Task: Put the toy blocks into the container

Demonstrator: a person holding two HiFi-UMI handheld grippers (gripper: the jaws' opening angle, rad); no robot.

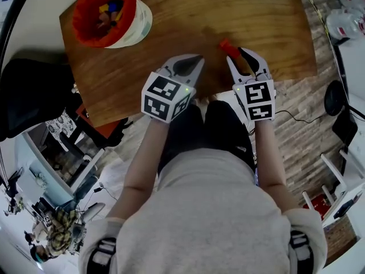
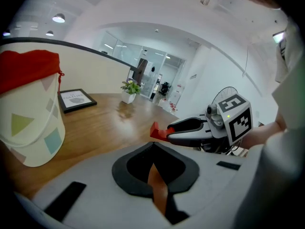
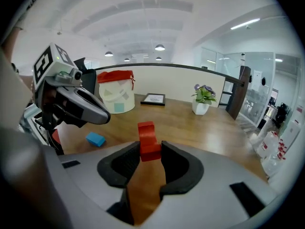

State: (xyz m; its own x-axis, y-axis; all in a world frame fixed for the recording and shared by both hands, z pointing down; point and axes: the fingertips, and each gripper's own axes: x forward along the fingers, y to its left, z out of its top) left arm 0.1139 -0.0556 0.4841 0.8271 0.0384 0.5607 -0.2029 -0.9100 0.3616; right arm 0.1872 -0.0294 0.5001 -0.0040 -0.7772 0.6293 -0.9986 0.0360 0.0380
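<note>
Right claw (image 3: 150, 151) clamped on a red toy block (image 3: 147, 132) above the table (image 1: 228, 16), left claw (image 2: 153, 147) closed and empty, blue block (image 3: 96, 139) lying near, container (image 1: 140, 24) far left.

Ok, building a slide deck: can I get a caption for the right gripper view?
Right claw clamps a red block over the wooden table; blue block nearby, container behind.

Right tool (image 3: 150, 146) clamps a red block (image 3: 147, 131); left tool (image 2: 153, 145) seems closed, empty.
</note>
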